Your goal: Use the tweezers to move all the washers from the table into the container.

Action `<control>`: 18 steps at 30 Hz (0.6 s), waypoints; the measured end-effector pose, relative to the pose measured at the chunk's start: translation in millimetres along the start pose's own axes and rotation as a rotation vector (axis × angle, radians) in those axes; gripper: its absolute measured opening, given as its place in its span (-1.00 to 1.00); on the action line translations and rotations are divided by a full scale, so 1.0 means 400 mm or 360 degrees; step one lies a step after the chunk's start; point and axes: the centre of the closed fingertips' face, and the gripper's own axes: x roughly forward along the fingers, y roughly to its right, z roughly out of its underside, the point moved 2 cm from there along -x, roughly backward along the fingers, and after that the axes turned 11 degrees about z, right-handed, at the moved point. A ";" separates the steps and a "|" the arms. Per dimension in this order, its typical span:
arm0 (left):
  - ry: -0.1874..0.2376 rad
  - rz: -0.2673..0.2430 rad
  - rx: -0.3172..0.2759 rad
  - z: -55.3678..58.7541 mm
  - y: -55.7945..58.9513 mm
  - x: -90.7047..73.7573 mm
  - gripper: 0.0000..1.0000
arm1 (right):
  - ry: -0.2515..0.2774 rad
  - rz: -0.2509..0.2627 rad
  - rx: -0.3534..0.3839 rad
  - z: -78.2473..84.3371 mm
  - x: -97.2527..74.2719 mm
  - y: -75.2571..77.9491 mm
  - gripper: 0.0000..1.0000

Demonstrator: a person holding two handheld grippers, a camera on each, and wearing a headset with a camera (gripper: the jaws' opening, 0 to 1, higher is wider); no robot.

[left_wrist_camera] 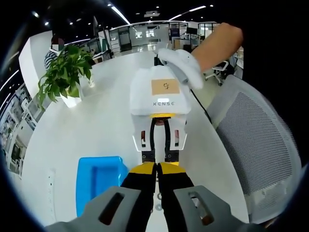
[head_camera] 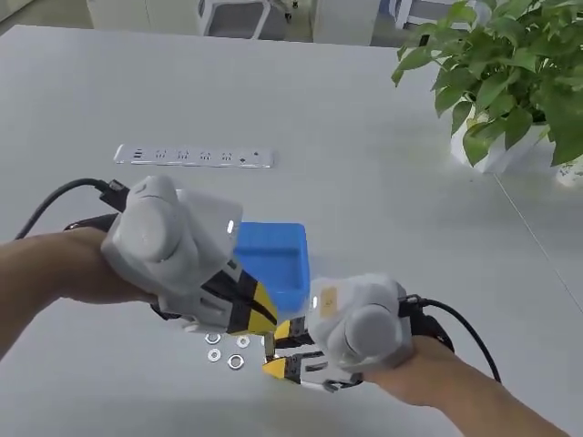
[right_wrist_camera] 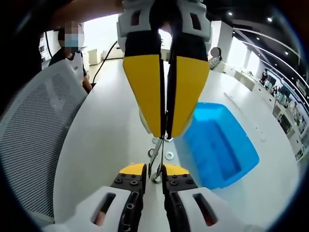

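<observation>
Grey worktop (head_camera: 383, 182) carries the washers (head_camera: 235, 361) between the blue container (head_camera: 273, 255) and its near edge. My left gripper (right_wrist_camera: 166, 133) has its jaws clamped on the tweezers (right_wrist_camera: 158, 154). My right gripper (right_wrist_camera: 154, 171) has its jaws close around their other end, but I cannot tell whether they pinch.
</observation>
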 end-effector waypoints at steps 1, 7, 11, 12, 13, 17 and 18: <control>0.0002 0.0003 -0.0003 -0.001 0.000 0.001 -0.89 | -0.0011 0.0003 0.0005 0.002 0.002 0.003 -0.72; 0.0011 0.0015 -0.0010 -0.005 -0.002 0.004 -0.89 | -0.0051 -0.0006 0.0015 0.010 0.005 0.000 -0.73; 0.0015 0.0020 -0.0011 -0.006 -0.002 0.006 -0.89 | -0.0063 -0.0007 0.0031 0.013 0.005 0.000 -0.74; 0.0017 0.0022 -0.0013 -0.006 -0.002 0.007 -0.89 | -0.0065 -0.0008 0.0035 0.014 0.005 0.000 -0.74; 0.0018 0.0023 -0.0012 -0.007 -0.002 0.008 -0.89 | -0.0074 -0.0009 0.0060 0.014 0.005 0.001 -0.76; 0.0023 0.0023 -0.0010 -0.009 -0.002 0.010 -0.89 | -0.0101 -0.0023 0.0102 0.017 0.006 0.003 -0.79; 0.0023 0.0019 -0.0007 -0.009 -0.003 0.010 -0.89 | -0.0102 -0.0025 0.0107 0.017 0.006 0.003 -0.80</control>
